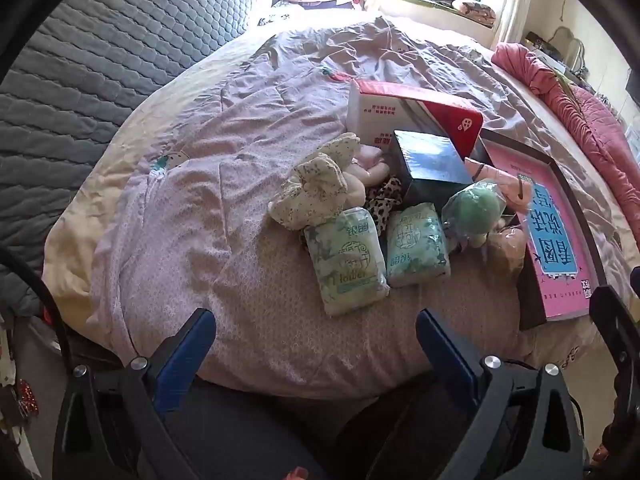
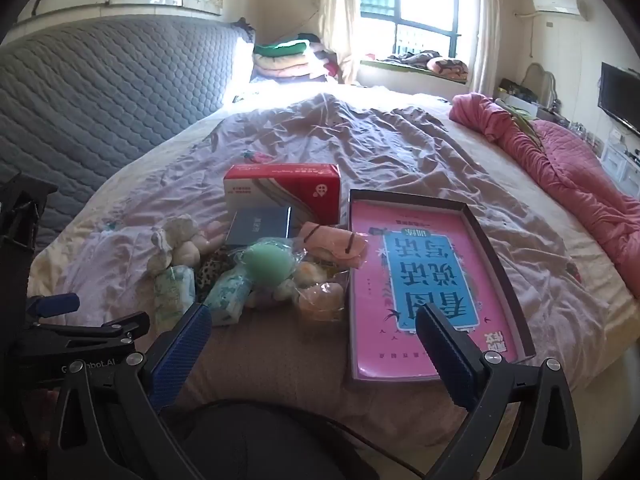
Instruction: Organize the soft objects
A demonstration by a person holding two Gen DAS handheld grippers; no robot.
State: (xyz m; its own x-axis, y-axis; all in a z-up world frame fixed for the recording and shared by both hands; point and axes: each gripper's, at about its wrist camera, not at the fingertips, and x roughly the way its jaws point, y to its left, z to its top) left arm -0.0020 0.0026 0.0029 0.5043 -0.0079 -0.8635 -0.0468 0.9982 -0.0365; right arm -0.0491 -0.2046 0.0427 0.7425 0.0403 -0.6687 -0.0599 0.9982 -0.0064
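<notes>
Green tissue packs (image 1: 347, 264) are lying on the bed (image 1: 200, 208) beside a pink-lined box (image 2: 436, 280). Both the left gripper (image 1: 316, 344) and right gripper (image 2: 314, 340) are hovering wide apart, gripping nothing.

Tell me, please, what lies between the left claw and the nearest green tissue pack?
Only bare bedsheet. In the left wrist view the open left claw hangs short of the green tissue pack, with nothing between them.

The left tool (image 1: 316, 334) pointed steeply down, and its two fingers were spread wide with nothing between them. The right tool (image 2: 314, 330) tipped down less, wide apart and empty too.
</notes>
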